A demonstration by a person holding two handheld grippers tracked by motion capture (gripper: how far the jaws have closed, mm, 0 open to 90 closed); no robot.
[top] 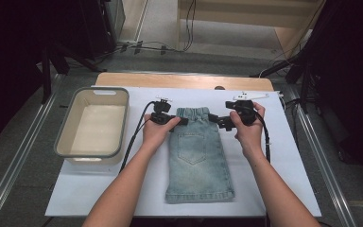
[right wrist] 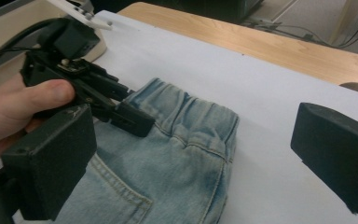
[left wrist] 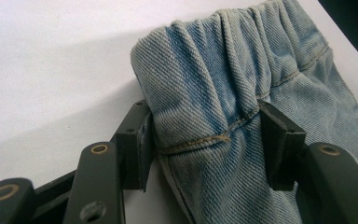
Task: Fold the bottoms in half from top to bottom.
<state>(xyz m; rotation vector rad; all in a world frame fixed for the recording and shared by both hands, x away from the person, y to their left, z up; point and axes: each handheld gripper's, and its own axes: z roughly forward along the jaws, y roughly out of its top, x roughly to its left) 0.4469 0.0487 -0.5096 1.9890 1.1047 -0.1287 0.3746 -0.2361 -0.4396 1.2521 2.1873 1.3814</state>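
So there's a white sheet [top: 274,156] over the wooden table [top: 179,80], with a grey-rimmed plastic tub [top: 94,124] well off to the left and nothing crowding the folded denim shorts [top: 198,161] lying flat mid-sheet, waistband at the far end. The left gripper [left wrist: 205,140] has its jaws pinched on the waistband's left corner. The right gripper [top: 220,121] sits just beside the right corner, jaws wide apart holding nothing, with plenty of bare sheet to its right.

shorts [top: 199,156]: faded light-blue denim, tan stitching | grippers [top: 170,118] [top: 220,120]: black, brass-coloured rivets | bin [top: 64,137]: grey rim, cream inside | sheet [top: 283,170]: white | table [top: 123,79]: light wood
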